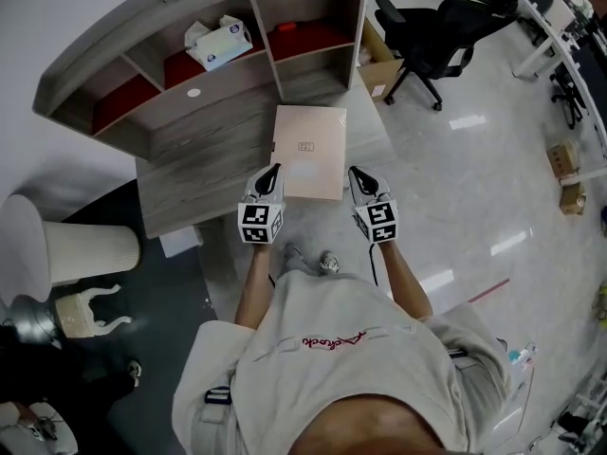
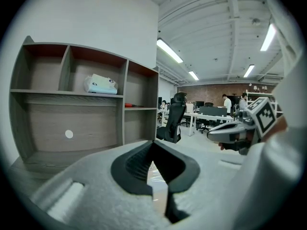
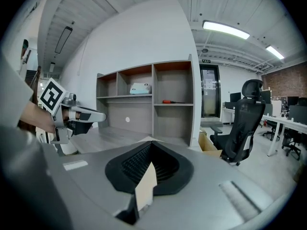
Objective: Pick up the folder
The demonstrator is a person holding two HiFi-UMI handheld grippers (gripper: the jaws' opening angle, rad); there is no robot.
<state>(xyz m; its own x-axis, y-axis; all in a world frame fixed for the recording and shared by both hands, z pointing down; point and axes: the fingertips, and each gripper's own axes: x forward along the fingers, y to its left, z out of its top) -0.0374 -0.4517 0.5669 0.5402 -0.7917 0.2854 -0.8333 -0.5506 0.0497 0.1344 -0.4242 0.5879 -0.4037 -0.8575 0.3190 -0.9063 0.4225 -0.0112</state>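
A beige folder (image 1: 309,150) lies at the front right of the grey wooden desk (image 1: 199,169), its near edge reaching the desk's front edge. My left gripper (image 1: 275,171) sits at the folder's near left corner and my right gripper (image 1: 356,173) at its near right corner. In the right gripper view the jaws (image 3: 151,145) are shut with a beige sheet of the folder (image 3: 146,190) pinched between them. The left gripper view shows the jaws (image 2: 152,143) closed on a thin beige strip of the folder (image 2: 159,198).
A shelf unit (image 1: 285,74) stands at the back of the desk, holding a tissue box (image 1: 219,42) and a red tool (image 1: 289,27). A black office chair (image 1: 436,27) and a cardboard box (image 1: 379,69) stand to the right. A white ribbed cylinder (image 1: 90,252) stands on the left.
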